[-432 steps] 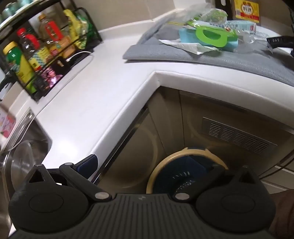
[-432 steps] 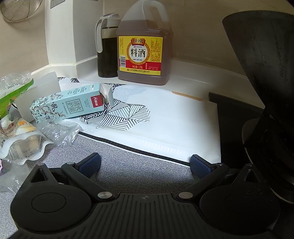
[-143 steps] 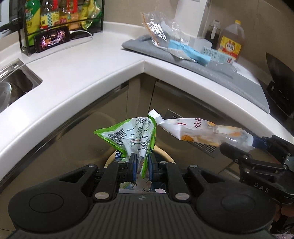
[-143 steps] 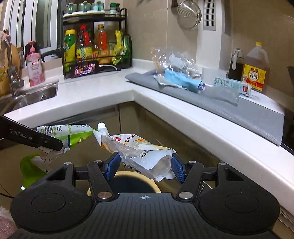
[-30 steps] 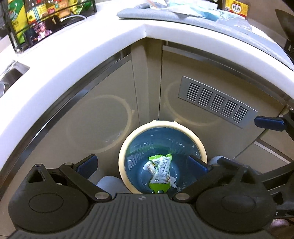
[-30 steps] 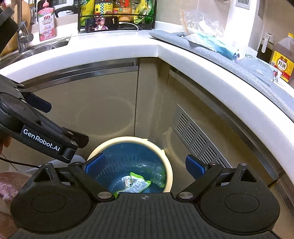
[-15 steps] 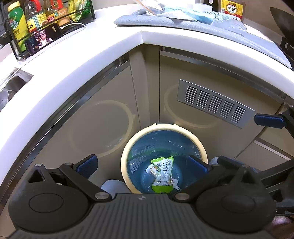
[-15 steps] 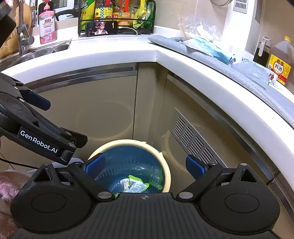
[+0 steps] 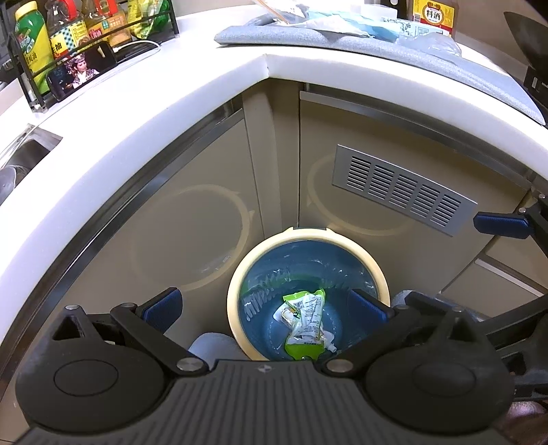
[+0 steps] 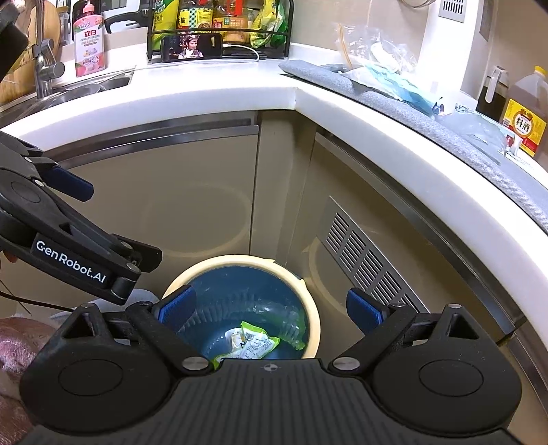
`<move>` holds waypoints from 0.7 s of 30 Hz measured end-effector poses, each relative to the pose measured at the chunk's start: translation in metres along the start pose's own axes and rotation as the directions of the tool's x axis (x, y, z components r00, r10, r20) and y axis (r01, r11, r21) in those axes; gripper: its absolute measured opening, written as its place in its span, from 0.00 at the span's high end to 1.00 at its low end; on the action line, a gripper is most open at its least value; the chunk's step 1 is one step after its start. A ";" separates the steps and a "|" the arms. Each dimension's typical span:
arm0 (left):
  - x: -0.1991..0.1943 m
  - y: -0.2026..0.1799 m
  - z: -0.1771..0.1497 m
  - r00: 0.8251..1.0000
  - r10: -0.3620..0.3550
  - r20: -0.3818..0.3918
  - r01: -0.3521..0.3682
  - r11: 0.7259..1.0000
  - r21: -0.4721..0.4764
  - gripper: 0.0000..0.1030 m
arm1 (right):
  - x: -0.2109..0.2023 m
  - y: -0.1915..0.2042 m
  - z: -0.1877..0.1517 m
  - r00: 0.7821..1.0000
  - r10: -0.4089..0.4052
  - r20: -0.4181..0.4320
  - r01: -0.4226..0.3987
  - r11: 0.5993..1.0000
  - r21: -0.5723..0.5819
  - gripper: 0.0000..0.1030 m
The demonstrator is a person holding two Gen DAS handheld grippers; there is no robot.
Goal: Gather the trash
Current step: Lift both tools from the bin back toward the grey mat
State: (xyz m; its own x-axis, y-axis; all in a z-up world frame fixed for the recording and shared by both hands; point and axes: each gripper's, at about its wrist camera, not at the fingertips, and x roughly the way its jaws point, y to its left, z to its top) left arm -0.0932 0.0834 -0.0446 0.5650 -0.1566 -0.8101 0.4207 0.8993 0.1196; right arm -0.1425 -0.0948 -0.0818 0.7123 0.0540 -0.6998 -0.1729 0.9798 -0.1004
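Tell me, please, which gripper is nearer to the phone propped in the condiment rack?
Left. The left gripper hangs over the trash bin on the side toward the phone; the right gripper is across the bin, toward the gray mat.

Place: a home kitchen
Clues: white surface [image 10: 219, 92], sink [image 10: 85, 87] with tap [image 10: 44, 68], sauce bottles [image 10: 191, 15], cupboards [image 10: 191, 191] below

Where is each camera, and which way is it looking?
Left wrist: sits on the left hand-held gripper, looking down into the bin; its open fingers show.
Right wrist: sits on the right hand-held gripper, looking down at the bin and counter; its open fingers show.
Both see the bin, the green packet and the other gripper.
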 end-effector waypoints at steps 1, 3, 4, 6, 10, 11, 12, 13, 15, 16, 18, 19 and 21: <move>0.000 0.000 0.000 1.000 0.001 -0.002 -0.001 1.000 0.000 0.00 | 0.000 0.000 0.000 1.000 0.000 -0.001 0.000 1.000 0.000 0.07; 0.002 0.000 0.000 1.000 0.003 -0.005 -0.003 1.000 -0.001 0.00 | 0.001 -0.001 -0.001 1.000 0.002 -0.004 -0.002 1.000 0.001 0.07; 0.003 -0.001 0.000 1.000 0.006 -0.008 -0.006 1.000 -0.003 0.00 | 0.002 -0.001 -0.001 1.000 0.003 -0.006 -0.003 1.000 0.002 0.07; 0.004 -0.001 0.000 1.000 0.011 -0.013 -0.012 1.000 -0.007 0.00 | 0.003 -0.003 -0.002 1.000 0.005 -0.011 -0.005 1.000 0.006 0.07; 0.006 0.003 0.001 1.000 0.026 -0.014 -0.026 0.999 -0.023 0.00 | 0.001 -0.007 -0.001 1.000 -0.001 0.010 0.000 1.000 0.012 0.07; 0.006 0.004 0.001 0.999 0.030 -0.012 -0.030 0.999 -0.028 0.00 | -0.001 -0.009 0.001 1.000 -0.002 0.026 0.002 1.000 0.009 0.07; 0.005 0.006 0.002 0.999 0.034 -0.010 -0.035 0.999 -0.033 0.00 | -0.003 -0.010 0.003 0.999 -0.005 0.049 0.005 1.000 0.003 0.07; 0.005 0.008 0.002 0.999 0.039 -0.008 -0.039 0.998 -0.039 0.00 | -0.006 -0.013 0.008 0.997 -0.011 0.074 0.011 1.000 0.000 0.07; 0.003 0.012 0.003 0.999 0.042 -0.004 -0.042 0.998 -0.052 0.00 | -0.013 -0.025 0.023 0.991 -0.022 0.135 0.021 1.000 0.009 0.07; 0.002 0.013 0.004 0.999 0.043 -0.001 -0.043 0.997 -0.059 0.00 | -0.017 -0.033 0.034 0.984 -0.025 0.174 0.021 1.000 0.024 0.07; 0.000 0.017 0.006 0.999 0.045 0.004 -0.045 0.997 -0.070 0.00 | -0.025 -0.053 0.058 0.969 -0.035 0.245 0.022 0.998 0.057 0.04; -0.001 0.019 0.007 0.999 0.047 0.006 -0.047 0.996 -0.076 0.00 | -0.027 -0.063 0.071 0.960 -0.052 0.276 0.034 0.997 0.070 0.02; -0.002 0.022 0.009 0.999 0.048 0.005 -0.047 0.995 -0.088 0.00 | -0.029 -0.082 0.097 0.938 -0.098 0.332 0.073 0.994 0.087 0.02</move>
State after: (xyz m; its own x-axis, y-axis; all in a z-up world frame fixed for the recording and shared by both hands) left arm -0.0790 0.1000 -0.0351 0.5877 -0.1154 -0.8008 0.3294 0.9382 0.1066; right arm -0.0832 -0.1582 0.0150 0.9110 0.0189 -0.4121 -0.0610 0.9941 -0.0892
